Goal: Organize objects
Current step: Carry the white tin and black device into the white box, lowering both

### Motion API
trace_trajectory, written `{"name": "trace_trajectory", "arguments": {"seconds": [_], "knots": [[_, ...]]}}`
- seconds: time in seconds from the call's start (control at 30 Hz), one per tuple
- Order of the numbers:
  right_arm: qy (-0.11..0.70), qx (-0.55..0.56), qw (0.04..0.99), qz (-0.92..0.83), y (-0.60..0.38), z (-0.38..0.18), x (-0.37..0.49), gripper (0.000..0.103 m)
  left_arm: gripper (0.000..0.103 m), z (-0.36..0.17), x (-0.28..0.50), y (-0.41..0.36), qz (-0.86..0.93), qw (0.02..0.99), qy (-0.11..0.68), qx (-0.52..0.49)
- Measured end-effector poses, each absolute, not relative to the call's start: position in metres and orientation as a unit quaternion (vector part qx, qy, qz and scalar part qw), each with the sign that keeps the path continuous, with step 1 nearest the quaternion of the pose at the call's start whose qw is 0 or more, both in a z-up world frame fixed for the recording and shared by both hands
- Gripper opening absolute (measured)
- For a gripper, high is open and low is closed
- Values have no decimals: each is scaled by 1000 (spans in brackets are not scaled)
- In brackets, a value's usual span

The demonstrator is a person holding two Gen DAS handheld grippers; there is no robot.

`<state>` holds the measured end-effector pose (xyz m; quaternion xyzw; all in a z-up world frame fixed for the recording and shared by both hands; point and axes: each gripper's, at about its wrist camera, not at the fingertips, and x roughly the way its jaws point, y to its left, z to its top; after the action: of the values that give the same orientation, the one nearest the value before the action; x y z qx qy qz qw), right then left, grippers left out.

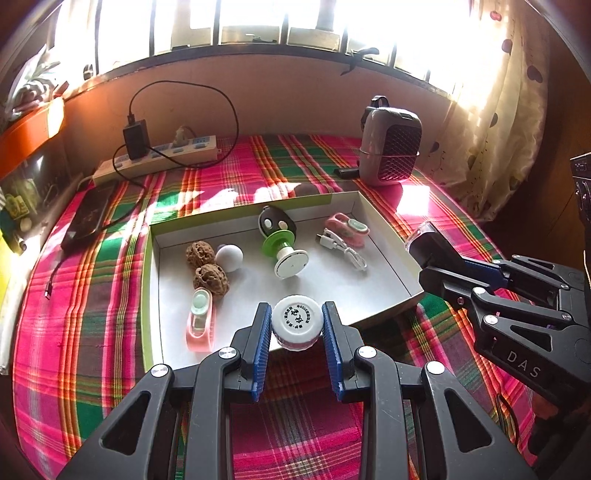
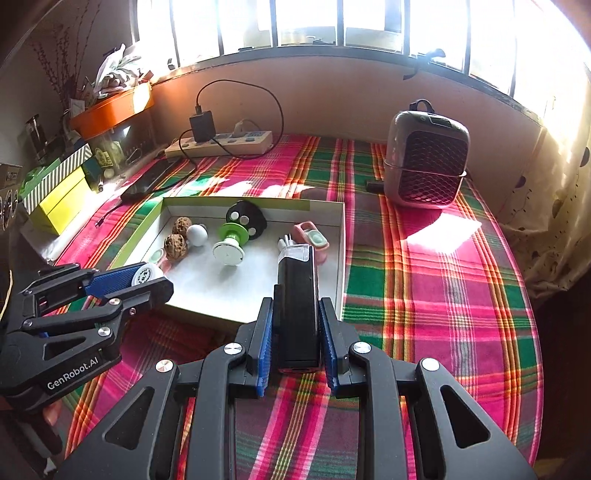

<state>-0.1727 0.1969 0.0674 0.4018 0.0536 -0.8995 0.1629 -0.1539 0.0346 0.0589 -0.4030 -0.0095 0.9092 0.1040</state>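
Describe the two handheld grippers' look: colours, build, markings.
Both are black plastic with triangular cutouts, silver pivot screws and ribbed blue finger pads. The left gripper reads "GenRobot.AI" on its side; the right gripper reads "DAS". No cables or sleeves visible.

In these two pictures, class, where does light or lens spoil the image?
Left wrist view: the window is blown out white, and sun glares on the plaid cloth. Right wrist view: the window is overexposed, glare bleaches the curtain, and the fisheye bends the sill.
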Motion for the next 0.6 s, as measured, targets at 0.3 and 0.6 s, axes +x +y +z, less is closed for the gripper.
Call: {"name": "trace_trajectory", "arguments": {"seconds": [0.3,0.6], "knots": [[59,423,184,-885,179,59,-210,24,25,50,-176,32,903,96,-16,-418],[66,448,211,-866,163,41,-233,25,25,39,-190,30,897,91,-18,-432]]}}
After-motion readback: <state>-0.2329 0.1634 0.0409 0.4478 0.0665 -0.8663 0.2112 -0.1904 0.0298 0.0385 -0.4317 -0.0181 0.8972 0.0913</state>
